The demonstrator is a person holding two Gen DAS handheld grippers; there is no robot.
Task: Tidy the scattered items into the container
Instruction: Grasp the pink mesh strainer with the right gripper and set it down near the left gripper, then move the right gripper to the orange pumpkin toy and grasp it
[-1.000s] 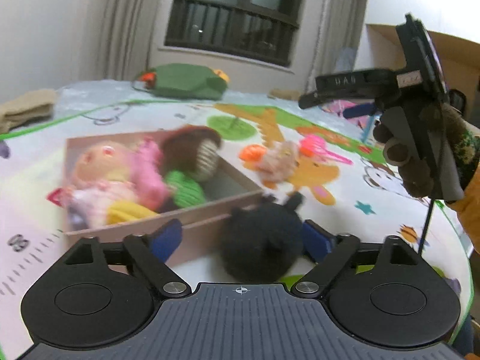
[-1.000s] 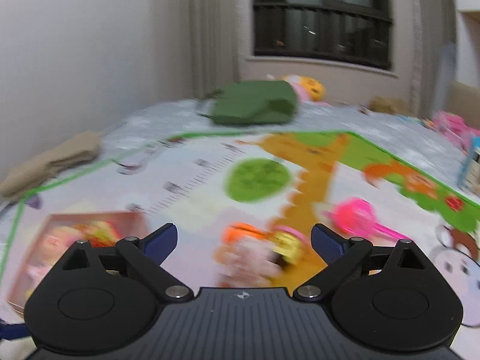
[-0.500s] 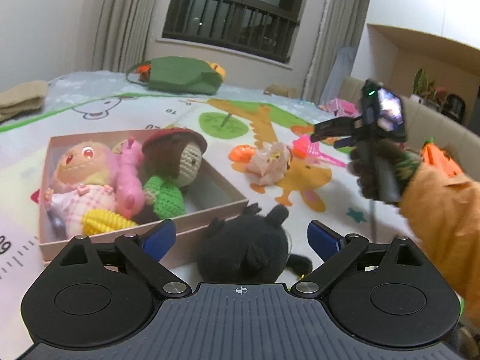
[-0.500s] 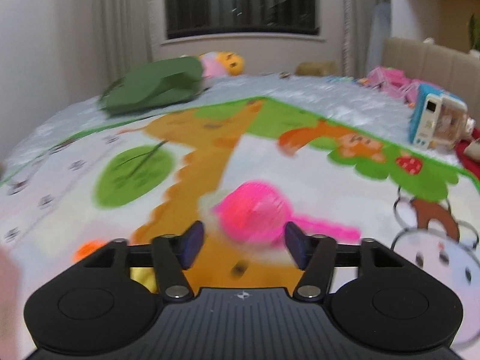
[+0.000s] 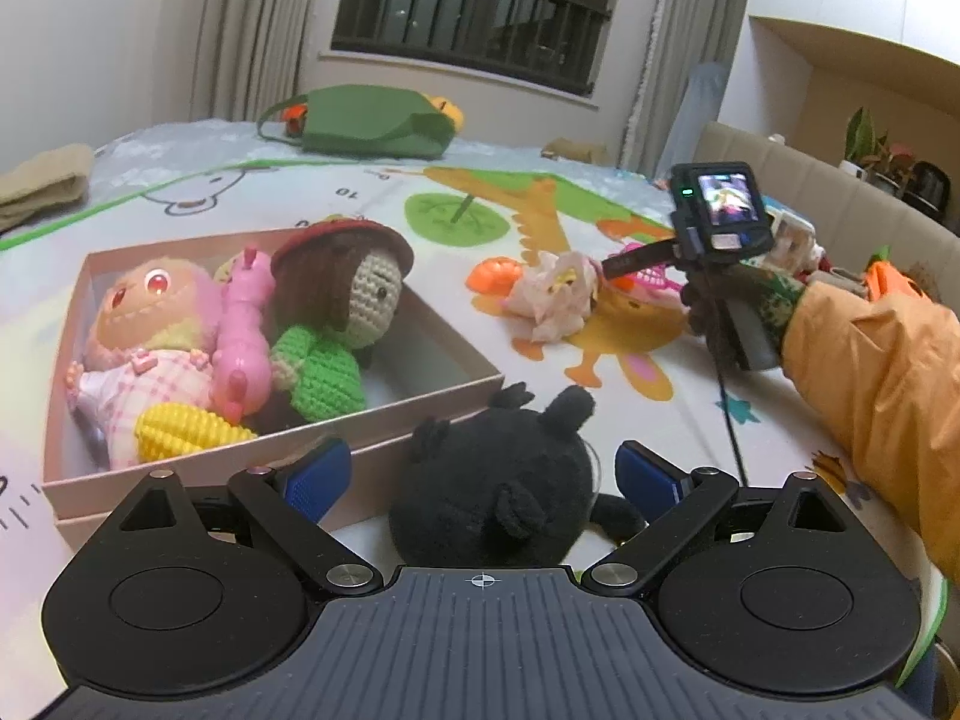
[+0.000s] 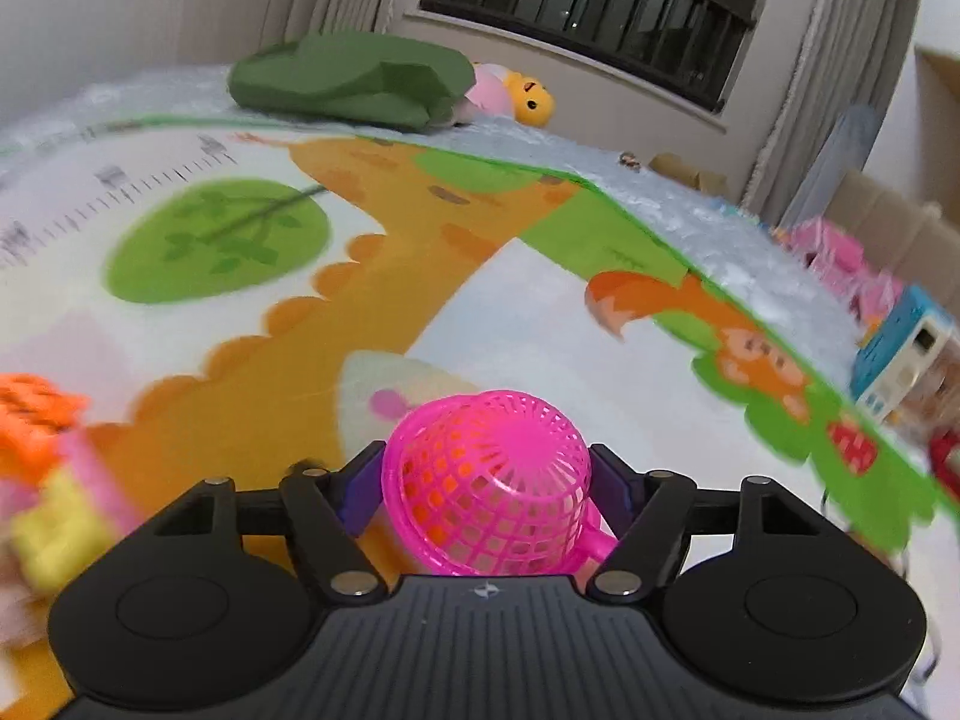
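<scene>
A pink cardboard box (image 5: pixel 420 402) on the play mat holds a pink-haired doll (image 5: pixel 144 324), a crochet doll (image 5: pixel 354 306), a pink toy and a yellow corn (image 5: pixel 186 432). Just outside its near wall lies a black plush (image 5: pixel 498 480). My left gripper (image 5: pixel 480 474) is open around the plush, its blue pads apart from it. My right gripper (image 6: pixel 486 480) is shut on a pink mesh strainer (image 6: pixel 492 468), both pads pressing its sides. Seen from the left wrist, the right gripper (image 5: pixel 636 264) is low over the mat beside a pale crumpled toy (image 5: pixel 552 294) and an orange toy (image 5: pixel 495 273).
A green bag (image 5: pixel 372 120) lies at the far edge of the mat, a yellow plush (image 6: pixel 528 99) beside it. A blue-and-white toy house (image 6: pixel 906 360) stands at the right. An orange sleeve (image 5: pixel 870 390) reaches in from the right. A beige cloth (image 5: pixel 42 186) sits far left.
The right gripper swung right and down from the pale toy to the pink strainer and closed on it. The left gripper stayed open around the black plush.
</scene>
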